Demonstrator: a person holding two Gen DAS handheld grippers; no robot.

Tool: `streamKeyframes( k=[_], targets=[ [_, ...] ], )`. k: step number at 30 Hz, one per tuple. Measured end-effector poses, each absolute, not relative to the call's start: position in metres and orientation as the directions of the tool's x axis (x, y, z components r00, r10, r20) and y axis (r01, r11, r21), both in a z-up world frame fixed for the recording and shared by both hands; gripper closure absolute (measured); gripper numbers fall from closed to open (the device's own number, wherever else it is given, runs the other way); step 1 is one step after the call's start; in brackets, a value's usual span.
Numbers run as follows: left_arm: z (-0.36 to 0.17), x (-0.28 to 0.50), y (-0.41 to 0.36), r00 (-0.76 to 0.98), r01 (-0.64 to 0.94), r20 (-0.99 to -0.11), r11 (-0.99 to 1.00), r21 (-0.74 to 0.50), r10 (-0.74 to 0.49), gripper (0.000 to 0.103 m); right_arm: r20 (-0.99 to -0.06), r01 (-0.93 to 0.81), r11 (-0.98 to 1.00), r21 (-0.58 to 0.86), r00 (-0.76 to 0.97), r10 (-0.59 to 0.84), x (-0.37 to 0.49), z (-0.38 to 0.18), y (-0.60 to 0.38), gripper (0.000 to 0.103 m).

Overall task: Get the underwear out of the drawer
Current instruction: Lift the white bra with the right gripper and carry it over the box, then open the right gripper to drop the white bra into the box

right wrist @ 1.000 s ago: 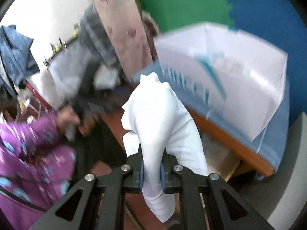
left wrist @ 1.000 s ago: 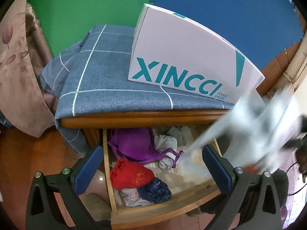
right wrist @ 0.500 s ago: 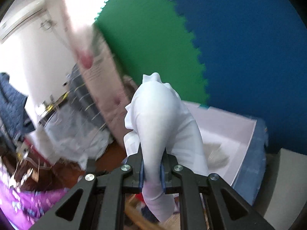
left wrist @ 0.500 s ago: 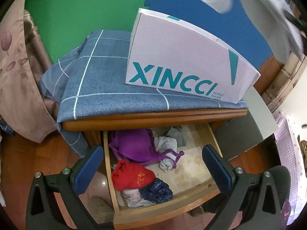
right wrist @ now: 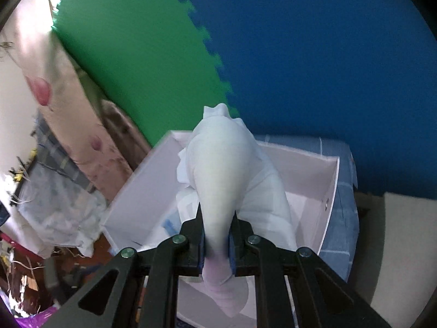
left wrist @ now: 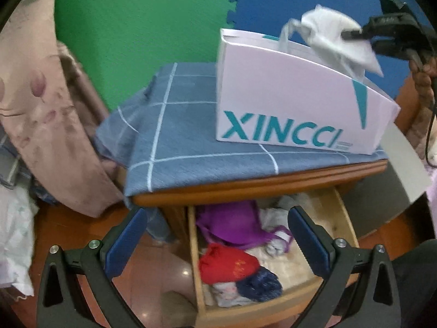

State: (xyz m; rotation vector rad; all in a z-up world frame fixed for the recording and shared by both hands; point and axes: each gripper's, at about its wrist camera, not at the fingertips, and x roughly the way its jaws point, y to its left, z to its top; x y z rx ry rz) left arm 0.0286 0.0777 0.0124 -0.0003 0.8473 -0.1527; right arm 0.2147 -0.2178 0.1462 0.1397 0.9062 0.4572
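My right gripper (right wrist: 217,242) is shut on a white piece of underwear (right wrist: 226,169) and holds it over the open white box (right wrist: 142,188). From the left wrist view the same white underwear (left wrist: 330,35) hangs from the right gripper (left wrist: 355,34) above the box (left wrist: 286,101) marked XINCCI. My left gripper (left wrist: 215,242) is open and empty, hovering in front of the open wooden drawer (left wrist: 273,307). Inside the drawer lie a purple garment (left wrist: 232,225), a red bundle (left wrist: 226,263), a dark blue bundle (left wrist: 259,285) and pale garments.
The box stands on a blue checked cloth (left wrist: 177,142) draped over the wooden cabinet. A floral curtain (left wrist: 41,109) hangs at the left. Green and blue foam mats (left wrist: 153,22) cover the wall behind. A grey board (left wrist: 393,175) leans at the cabinet's right side.
The right gripper has carried the white underwear up from beside the drawer and across to above the white box. The left gripper has kept its place and tilted slightly.
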Motion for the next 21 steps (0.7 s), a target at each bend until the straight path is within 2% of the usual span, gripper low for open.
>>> streamKeyframes(
  k=[5, 10, 18, 21],
  targets=[
    [0.011, 0.032, 0.084, 0.630, 0.149, -0.753, 0.981, -0.122, -0.189, 0.001, -0.801, -0.261, 0.937, 0.230, 0.496, 0.335, 0.224, 0.109, -0.217, 0.091],
    [0.013, 0.033, 0.089, 0.642, 0.124, -0.742, 0.981, -0.146, -0.192, 0.001, -0.848, -0.254, 0.954, 0.160, 0.459, 0.264, 0.233, 0.090, -0.218, 0.091],
    [0.014, 0.032, 0.088, 0.655, 0.094, -0.745, 0.992, -0.087, -0.127, 0.001, -0.901, -0.278, 0.958, 0.071, 0.394, 0.181, 0.246, 0.072, -0.197, 0.090],
    [0.013, 0.032, 0.088, 0.653, 0.091, -0.747, 0.992, -0.082, -0.122, 0.001, -0.912, -0.287, 0.956, 0.064, 0.373, 0.172, 0.245, 0.070, -0.194, 0.086]
  ],
)
